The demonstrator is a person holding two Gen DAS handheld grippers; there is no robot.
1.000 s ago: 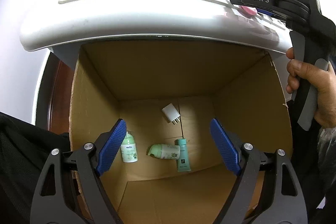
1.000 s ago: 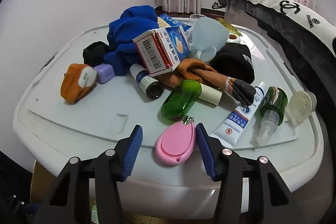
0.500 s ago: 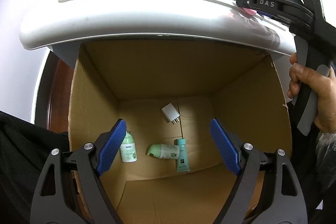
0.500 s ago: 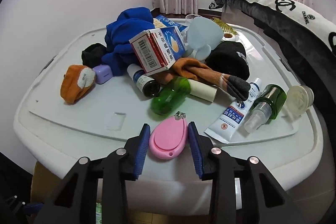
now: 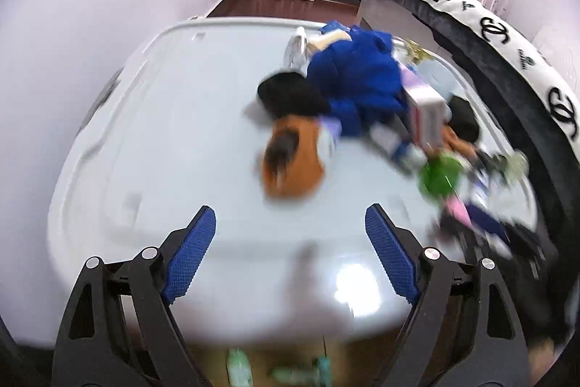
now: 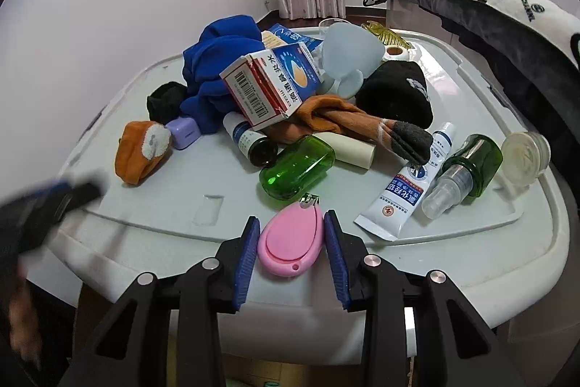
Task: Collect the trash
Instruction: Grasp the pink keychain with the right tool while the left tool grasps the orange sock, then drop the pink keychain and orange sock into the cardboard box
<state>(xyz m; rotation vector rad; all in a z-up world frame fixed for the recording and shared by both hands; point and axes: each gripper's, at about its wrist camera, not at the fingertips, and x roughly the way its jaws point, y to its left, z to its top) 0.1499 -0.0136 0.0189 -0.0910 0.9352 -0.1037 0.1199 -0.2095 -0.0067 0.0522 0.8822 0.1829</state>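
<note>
Right tool [image 6: 291,242] grips pink case [image 6: 290,243] at lid edge [image 6: 471,281]; left tool [image 5: 290,252] open.

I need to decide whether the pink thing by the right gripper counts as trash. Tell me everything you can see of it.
The pink case is a flat, teardrop-shaped piece of glossy plastic with an oval inset on top and a small hole at its wide near end. A metal tip sticks out of its narrow far end, toward the green bottle. It lies flat at the near edge of the white lid, and the right gripper is shut on its two sides.
</note>
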